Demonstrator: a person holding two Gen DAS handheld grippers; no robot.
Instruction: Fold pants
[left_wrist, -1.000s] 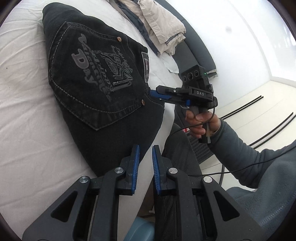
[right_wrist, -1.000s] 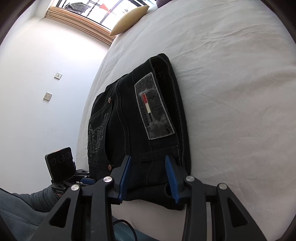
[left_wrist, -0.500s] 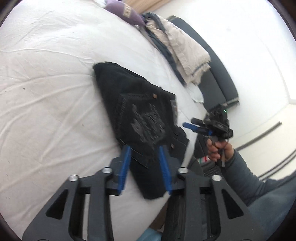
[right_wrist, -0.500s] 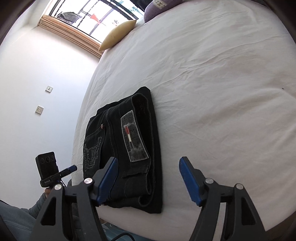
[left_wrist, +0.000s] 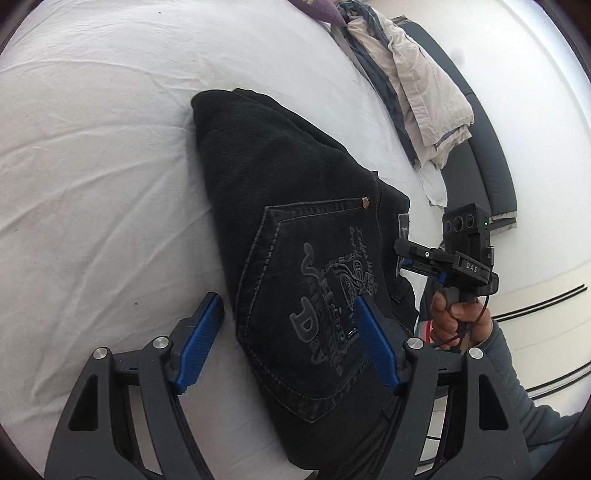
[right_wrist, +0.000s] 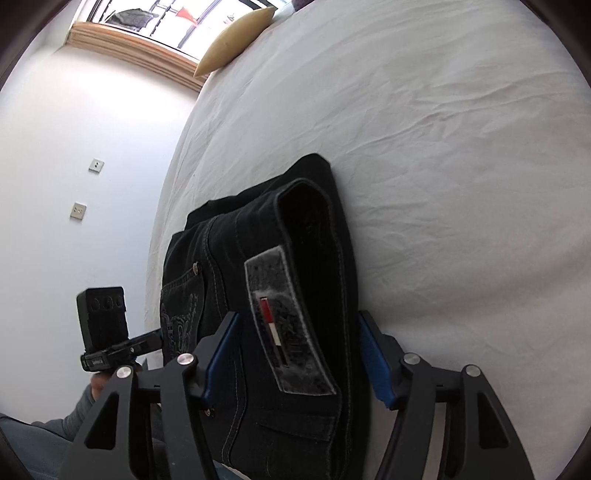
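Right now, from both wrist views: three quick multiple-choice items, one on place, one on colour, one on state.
1. Where do the jeans lie?
A. on the white bed
B. on the floor
C. on a chair

2. What colour are the gripper pads?
A. red
B. blue
C. green

3. How are the jeans?
A. spread flat at full length
B. folded into a compact stack
C. hanging from a gripper

Answers: 1 A, white sheet surrounds them; 2 B, blue strips line the fingers; 3 B, stacked layers show at the waistband patch.
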